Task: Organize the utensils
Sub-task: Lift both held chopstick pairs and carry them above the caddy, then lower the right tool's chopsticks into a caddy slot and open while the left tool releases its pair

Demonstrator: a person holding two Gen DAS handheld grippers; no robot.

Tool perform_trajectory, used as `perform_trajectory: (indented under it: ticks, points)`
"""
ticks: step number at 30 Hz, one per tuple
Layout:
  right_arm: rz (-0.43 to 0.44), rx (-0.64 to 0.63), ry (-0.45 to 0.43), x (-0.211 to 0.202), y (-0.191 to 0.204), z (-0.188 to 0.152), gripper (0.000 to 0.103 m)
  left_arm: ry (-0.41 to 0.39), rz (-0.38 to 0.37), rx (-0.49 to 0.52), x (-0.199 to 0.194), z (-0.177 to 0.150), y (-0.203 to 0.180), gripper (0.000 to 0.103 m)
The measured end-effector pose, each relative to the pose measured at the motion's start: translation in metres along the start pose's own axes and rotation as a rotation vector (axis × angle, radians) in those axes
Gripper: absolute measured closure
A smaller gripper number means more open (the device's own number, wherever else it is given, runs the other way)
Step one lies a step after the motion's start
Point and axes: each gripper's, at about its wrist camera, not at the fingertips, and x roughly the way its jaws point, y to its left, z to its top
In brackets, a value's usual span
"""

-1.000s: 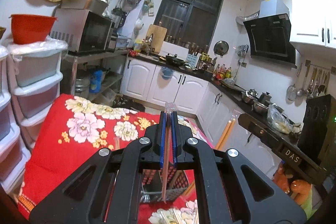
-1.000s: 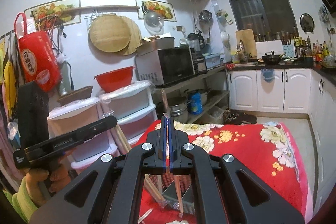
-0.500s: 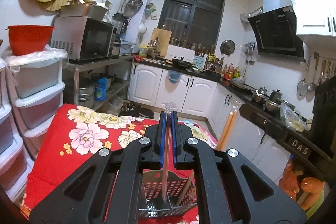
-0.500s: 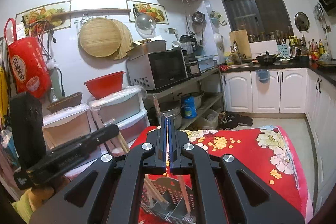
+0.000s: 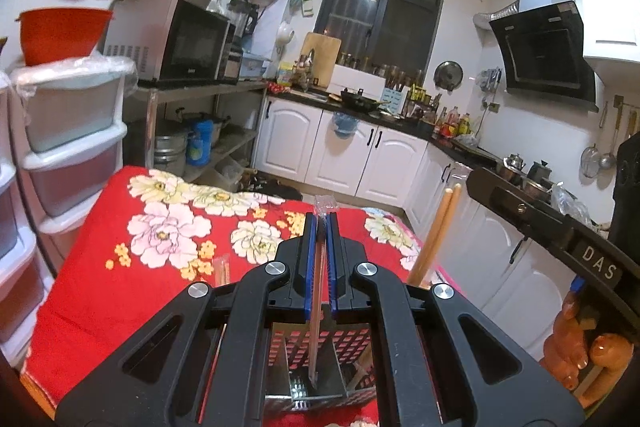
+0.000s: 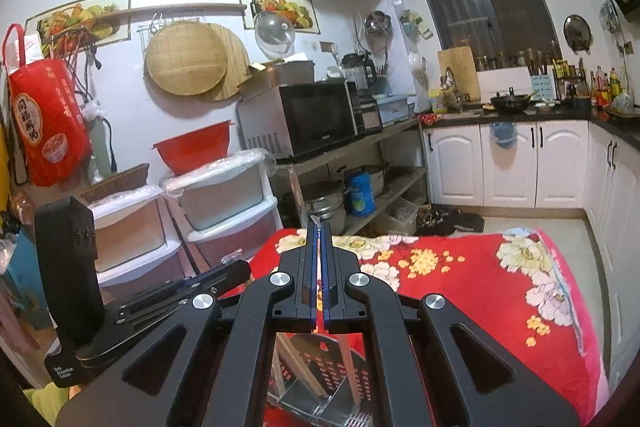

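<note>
Both tools are clamped shut, the left tool (image 5: 320,263) and right tool (image 6: 316,259) each pinching a plastic-wrapped chopstick (image 5: 316,315) upright over the perforated metal utensil holder (image 5: 320,359), apparently to drop it in

Red floral cloth (image 5: 120,291) lies open leftward; the perforated metal caddy (image 5: 320,375) blocks below both tools.

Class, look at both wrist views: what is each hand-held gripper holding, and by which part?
The left hand-held gripper pinches a plastic-wrapped chopstick near its upper end, tip hanging into the metal holder. The right hand-held gripper grips another wrapped chopstick likewise.
</note>
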Motion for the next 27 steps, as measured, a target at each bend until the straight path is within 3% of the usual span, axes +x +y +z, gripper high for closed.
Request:
perform_trajectory:
  ticks: [15,27]
  points:
    - [-0.004,0.030,0.056,0.029,-0.006,-0.040,0.101,0.061,-0.017,-0.046,0.016,-0.036,0.017,0.102]
    - [-0.067,0.089,0.080,0.016,-0.030,-0.059,0.101,0.083,-0.020,-0.076,0.014,-0.048,0.026,0.102]
